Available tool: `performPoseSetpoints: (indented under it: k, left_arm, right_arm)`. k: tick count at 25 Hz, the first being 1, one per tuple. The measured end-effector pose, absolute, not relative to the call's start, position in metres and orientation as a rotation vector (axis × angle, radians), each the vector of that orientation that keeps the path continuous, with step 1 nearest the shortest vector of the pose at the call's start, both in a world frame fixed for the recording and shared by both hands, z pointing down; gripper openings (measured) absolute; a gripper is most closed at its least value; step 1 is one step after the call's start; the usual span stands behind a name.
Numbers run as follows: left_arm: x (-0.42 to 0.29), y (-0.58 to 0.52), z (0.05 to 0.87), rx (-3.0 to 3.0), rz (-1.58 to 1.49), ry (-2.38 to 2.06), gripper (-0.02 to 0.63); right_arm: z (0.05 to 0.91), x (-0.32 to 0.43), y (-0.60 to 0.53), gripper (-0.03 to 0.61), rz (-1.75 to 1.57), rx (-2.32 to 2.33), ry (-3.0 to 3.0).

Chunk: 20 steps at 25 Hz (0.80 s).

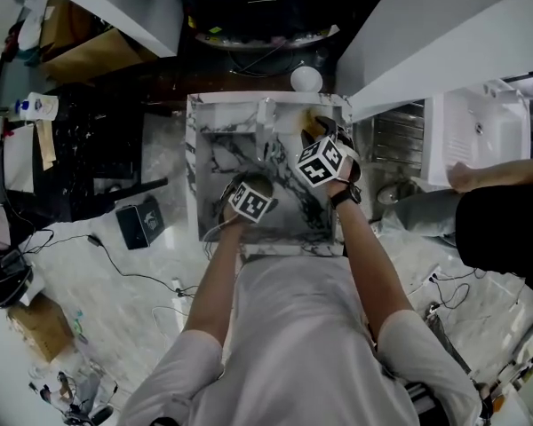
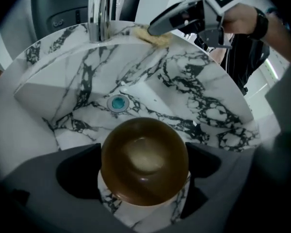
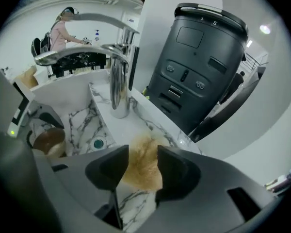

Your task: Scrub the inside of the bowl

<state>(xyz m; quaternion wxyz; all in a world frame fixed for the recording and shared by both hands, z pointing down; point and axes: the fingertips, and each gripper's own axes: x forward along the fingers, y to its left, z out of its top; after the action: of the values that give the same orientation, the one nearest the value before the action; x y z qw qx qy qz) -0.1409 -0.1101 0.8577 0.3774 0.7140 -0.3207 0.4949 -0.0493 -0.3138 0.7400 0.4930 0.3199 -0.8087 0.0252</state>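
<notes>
A brown bowl (image 2: pixel 144 161) sits between the jaws of my left gripper (image 2: pixel 141 166), which is shut on it and holds it above the marble sink (image 2: pixel 194 91), mouth towards the camera. In the head view the left gripper (image 1: pixel 249 193) is over the sink's middle. A tan scrubbing pad (image 3: pixel 140 171) lies on the ledge at the sink's back right corner. My right gripper (image 3: pixel 141 152) stands open around it, its pads apart from it. From the left gripper view the right gripper (image 2: pixel 157 27) hovers just over the pad (image 2: pixel 155 39). The bowl (image 3: pixel 48 141) also shows at lower left.
A chrome faucet (image 3: pixel 119 91) stands at the sink's back edge and a teal drain (image 2: pixel 119 103) lies in the basin. A black appliance (image 3: pixel 203 62) sits behind the ledge. A dish rack (image 1: pixel 400 140) and another person's arm (image 1: pixel 506 174) are to the right.
</notes>
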Motion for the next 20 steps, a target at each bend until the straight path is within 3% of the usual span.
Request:
performPoseSetpoints:
  k: [4, 7, 8, 13, 20]
  left_arm:
    - [-0.141, -0.121, 0.836, 1.857, 1.196, -0.837, 0.555]
    - [-0.149, -0.132, 0.81, 1.873, 1.156, -0.882, 0.555]
    - [-0.149, -0.131, 0.802, 1.876, 1.129, -0.884, 0.555]
    - [-0.139, -0.13, 0.773, 1.935, 0.978, -0.896, 0.555]
    - [-0.118, -0.133, 0.712, 2.049, 0.666, -0.837, 0.554]
  right_arm:
    - [0.754, -0.047, -0.326, 0.17, 0.06, 0.761, -1.897]
    - [0.755, -0.051, -0.329, 0.061, 0.018, 0.747, -1.89]
    - [0.756, -0.053, -0.327, 0.053, 0.016, 0.738, -1.892]
    - [0.743, -0.049, -0.321, 0.032, 0.205, 0.802, -1.993]
    - [0.662, -0.025, -0.267, 0.029, 0.541, 1.031, -2.338]
